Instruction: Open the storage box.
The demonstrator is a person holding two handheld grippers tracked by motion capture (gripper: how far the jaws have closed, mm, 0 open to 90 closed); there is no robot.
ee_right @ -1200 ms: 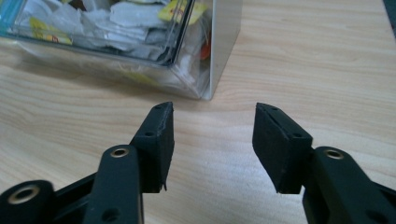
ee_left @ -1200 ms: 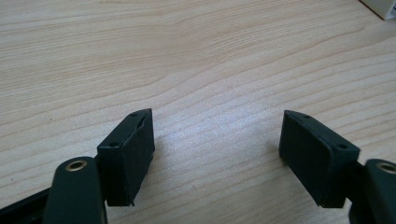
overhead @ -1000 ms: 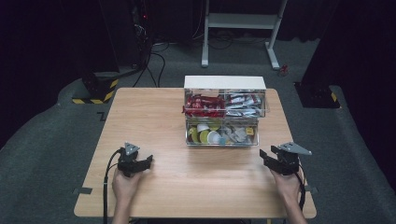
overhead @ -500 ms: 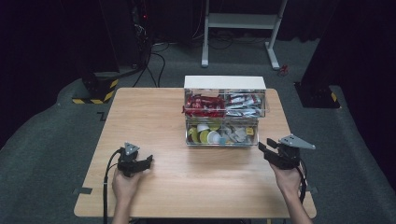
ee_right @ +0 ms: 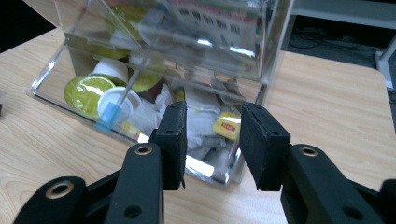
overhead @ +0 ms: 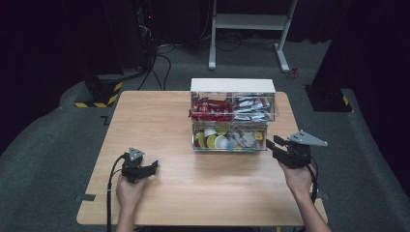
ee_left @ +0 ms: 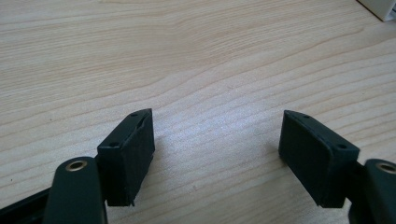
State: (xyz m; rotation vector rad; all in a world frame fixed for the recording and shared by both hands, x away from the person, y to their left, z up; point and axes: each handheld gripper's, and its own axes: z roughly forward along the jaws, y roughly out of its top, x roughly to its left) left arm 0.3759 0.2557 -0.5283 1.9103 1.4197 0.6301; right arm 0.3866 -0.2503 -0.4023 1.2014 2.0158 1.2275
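A clear plastic two-tier organizer (overhead: pixel 232 118) stands at the table's far middle, with red and silver packets in its upper tier and coffee pods, cups and sachets in its lower drawer (ee_right: pixel 140 93). My right gripper (overhead: pixel 276 146) is raised just off the organizer's front right corner, jaws partly open with nothing between them; in the right gripper view it (ee_right: pixel 211 140) points at that corner of the lower drawer. My left gripper (overhead: pixel 145 169) rests low on the table at the front left, wide open over bare wood (ee_left: pixel 217 135).
The wooden table (overhead: pixel 159 125) has bare room left of the organizer and along the front. A white lid (overhead: pixel 232 86) tops the organizer. Beyond the table are a white stand (overhead: pixel 251 29), cables and dark floor.
My right gripper has lifted and moved forward-left toward the organizer's front right corner. The left gripper has stayed where it was.
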